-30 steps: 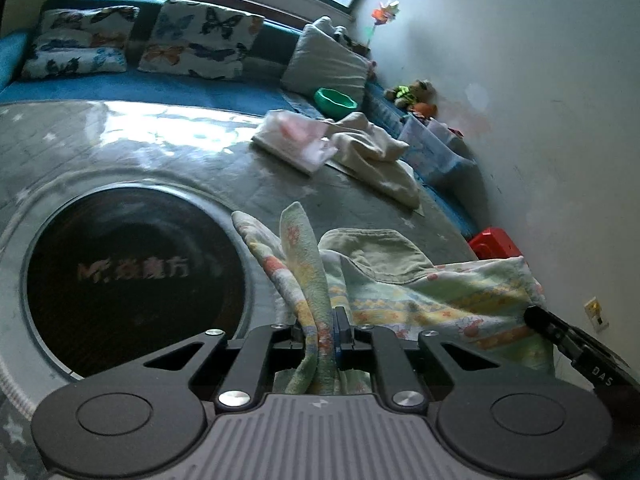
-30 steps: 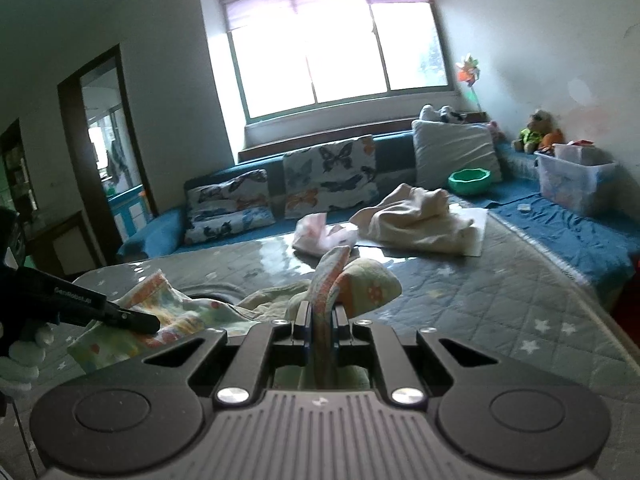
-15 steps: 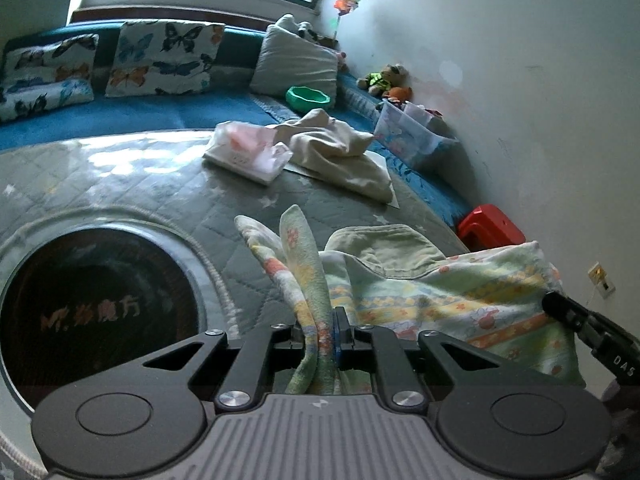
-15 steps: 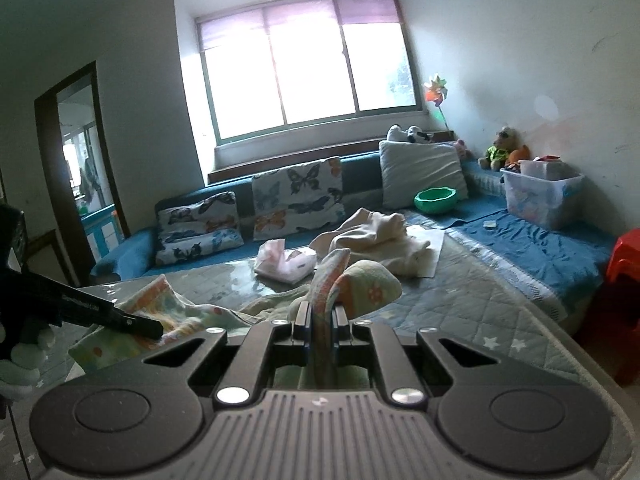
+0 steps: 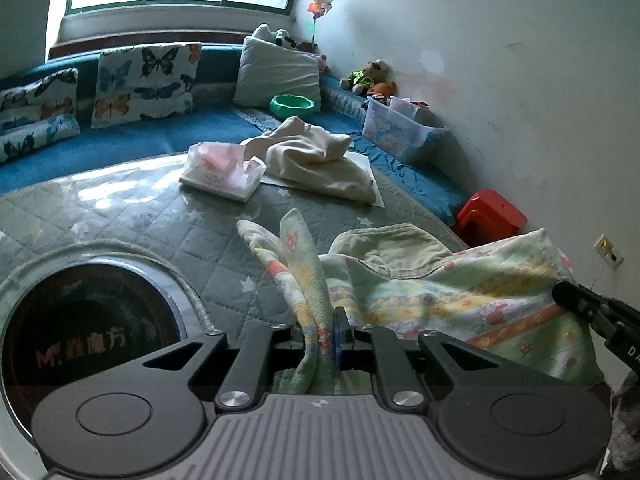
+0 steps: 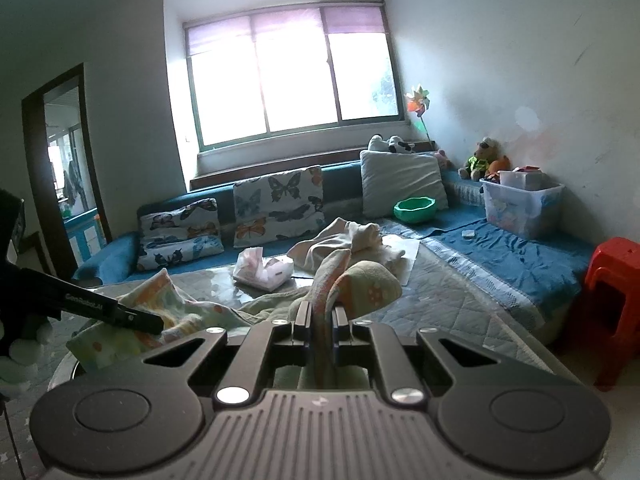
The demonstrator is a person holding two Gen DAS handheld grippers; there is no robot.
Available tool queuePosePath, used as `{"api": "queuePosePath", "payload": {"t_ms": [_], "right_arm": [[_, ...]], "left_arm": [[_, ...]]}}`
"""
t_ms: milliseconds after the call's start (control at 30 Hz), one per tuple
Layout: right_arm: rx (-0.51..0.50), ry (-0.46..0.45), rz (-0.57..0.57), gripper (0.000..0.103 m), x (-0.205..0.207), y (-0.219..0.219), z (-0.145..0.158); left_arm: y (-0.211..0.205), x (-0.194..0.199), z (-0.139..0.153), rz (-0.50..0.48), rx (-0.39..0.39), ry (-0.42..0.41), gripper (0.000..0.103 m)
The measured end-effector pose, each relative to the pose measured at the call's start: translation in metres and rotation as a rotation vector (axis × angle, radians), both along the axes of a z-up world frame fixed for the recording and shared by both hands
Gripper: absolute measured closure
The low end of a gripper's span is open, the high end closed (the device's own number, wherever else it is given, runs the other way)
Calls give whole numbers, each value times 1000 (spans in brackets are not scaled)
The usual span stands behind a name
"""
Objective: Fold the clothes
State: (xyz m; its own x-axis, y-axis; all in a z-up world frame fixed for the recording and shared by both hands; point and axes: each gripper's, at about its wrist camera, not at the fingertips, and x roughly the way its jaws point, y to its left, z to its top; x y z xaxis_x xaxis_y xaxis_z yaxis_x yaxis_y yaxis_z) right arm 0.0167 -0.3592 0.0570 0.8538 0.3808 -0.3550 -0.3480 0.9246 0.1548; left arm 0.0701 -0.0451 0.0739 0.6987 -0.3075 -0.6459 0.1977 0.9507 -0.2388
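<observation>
A pale green patterned garment (image 5: 460, 292) with a plain green lining hangs stretched between my two grippers above the quilted table (image 5: 168, 220). My left gripper (image 5: 323, 332) is shut on one bunched corner of it, the cloth rising in a fold between the fingers. The right gripper (image 6: 320, 320) is shut on the opposite corner (image 6: 360, 284). In the left wrist view the right gripper's black finger (image 5: 588, 304) reaches the cloth's far right edge. In the right wrist view the left gripper's finger (image 6: 120, 314) pinches the patterned edge (image 6: 160, 300) at the left.
A cream garment (image 5: 320, 160) on white paper and a pink tissue pack (image 5: 224, 170) lie further back on the table. A dark round inset (image 5: 80, 332) sits at the left. Behind are a blue sofa with butterfly cushions (image 6: 276, 204), a green bowl (image 6: 414, 209), a plastic bin (image 6: 520, 208), a red stool (image 6: 612, 280).
Both grippers have lifted slightly and shifted with the garment held taut; the left wrist view has rolled, showing more sofa and window. Both grips are unchanged.
</observation>
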Motion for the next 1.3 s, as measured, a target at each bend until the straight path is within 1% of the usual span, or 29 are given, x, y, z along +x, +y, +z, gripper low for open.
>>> {"api": "queuePosePath", "payload": {"t_ms": [200, 467, 967, 1300], "right_arm": [[-13, -18, -24, 95, -8, -3, 5], [-31, -17, -42, 95, -15, -4, 6], [-94, -37, -44, 95, -6, -3, 6], [-117, -34, -47, 95, -7, -3, 3]], "left_arm": [[-12, 1, 4, -11, 50, -34, 91], [-20, -1, 4, -18, 91, -55, 91], [-28, -3, 9, 7, 125, -62, 91], [-31, -2, 3, 2, 144, -46, 91]]}}
